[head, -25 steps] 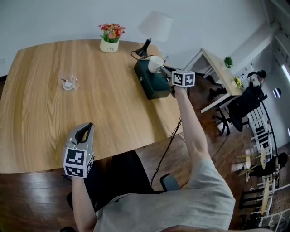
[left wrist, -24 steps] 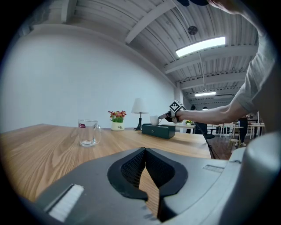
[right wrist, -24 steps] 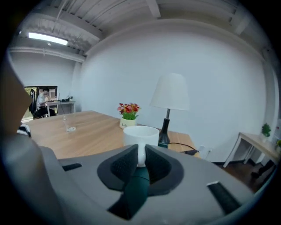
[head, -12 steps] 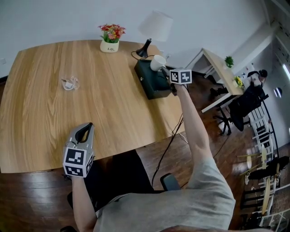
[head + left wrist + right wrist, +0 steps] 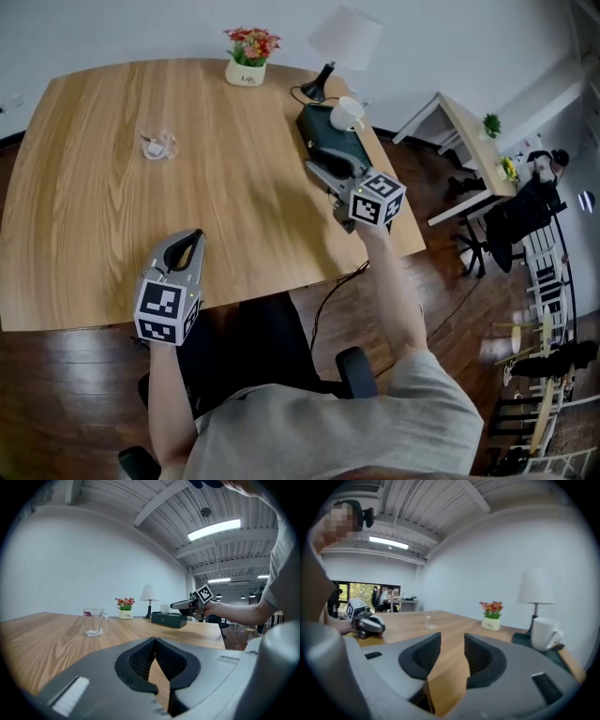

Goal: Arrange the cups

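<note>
A white mug (image 5: 347, 112) stands on a dark green box (image 5: 330, 141) at the table's right back, and shows as well in the right gripper view (image 5: 543, 632). A clear glass mug (image 5: 159, 145) sits far left on the wooden table (image 5: 94, 244). My right gripper (image 5: 314, 169) hovers short of the box, apart from the white mug. Its jaws are opening, and only table shows between them (image 5: 452, 641). My left gripper (image 5: 192, 234) rests near the front edge, shut and empty (image 5: 155, 641), facing the glass mug (image 5: 93, 620).
A flower pot (image 5: 249, 56) and a white lamp (image 5: 342, 42) stand at the table's back edge. A black cable (image 5: 347, 281) hangs off the right side. Beyond that edge stand a small desk (image 5: 469, 141) and chairs.
My right gripper has let go of the white mug, left it on the green box and drawn back toward the table's near side while its jaws widened. The left gripper has stayed put.
</note>
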A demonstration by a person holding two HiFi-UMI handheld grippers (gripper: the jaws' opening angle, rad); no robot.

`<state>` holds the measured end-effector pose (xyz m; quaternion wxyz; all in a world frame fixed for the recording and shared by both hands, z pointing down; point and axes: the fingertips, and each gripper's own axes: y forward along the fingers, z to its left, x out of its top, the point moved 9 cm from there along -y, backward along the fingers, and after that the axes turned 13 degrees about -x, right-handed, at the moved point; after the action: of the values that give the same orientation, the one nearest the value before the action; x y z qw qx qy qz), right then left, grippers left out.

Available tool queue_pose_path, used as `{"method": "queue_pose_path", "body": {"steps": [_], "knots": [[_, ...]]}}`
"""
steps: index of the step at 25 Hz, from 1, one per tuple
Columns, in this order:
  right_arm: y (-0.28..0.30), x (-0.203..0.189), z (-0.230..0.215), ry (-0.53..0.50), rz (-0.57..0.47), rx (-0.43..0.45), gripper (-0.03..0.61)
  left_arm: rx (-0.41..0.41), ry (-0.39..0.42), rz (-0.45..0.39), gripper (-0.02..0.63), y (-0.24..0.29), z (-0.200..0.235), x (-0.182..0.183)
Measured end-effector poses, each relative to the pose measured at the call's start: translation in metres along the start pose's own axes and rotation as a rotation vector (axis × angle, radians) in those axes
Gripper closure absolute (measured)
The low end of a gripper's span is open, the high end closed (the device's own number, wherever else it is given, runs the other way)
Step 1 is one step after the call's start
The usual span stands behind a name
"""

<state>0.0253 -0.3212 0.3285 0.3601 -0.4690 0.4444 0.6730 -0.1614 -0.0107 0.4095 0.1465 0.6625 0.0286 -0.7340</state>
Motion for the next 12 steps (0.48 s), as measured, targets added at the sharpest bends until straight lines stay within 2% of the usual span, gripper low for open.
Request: {"method": "queue_pose_path", "body": {"steps": [2, 5, 8, 12], "knots": [[0.015, -0.023, 0.044, -0.078, 0.054, 0.103, 0.426, -0.001, -0.001, 0.002, 0.603, 0.001, -0.001, -0.001], [0.039, -0.043, 0.086, -0.184, 0.111, 0.184, 0.426, 0.0, -0.003, 0.003, 0.603, 0.0, -0.001, -0.002], [0.065, -0.047, 0.11, -0.189, 0.125, 0.246, 0.426, -0.001, -0.001, 0.006, 0.603, 0.0, -0.001, -0.003], [0.098, -0.044, 0.131, -0.178, 0.131, 0.284, 0.428, -0.001, -0.001, 0.006, 0.603, 0.0, -0.001, -0.003]]}}
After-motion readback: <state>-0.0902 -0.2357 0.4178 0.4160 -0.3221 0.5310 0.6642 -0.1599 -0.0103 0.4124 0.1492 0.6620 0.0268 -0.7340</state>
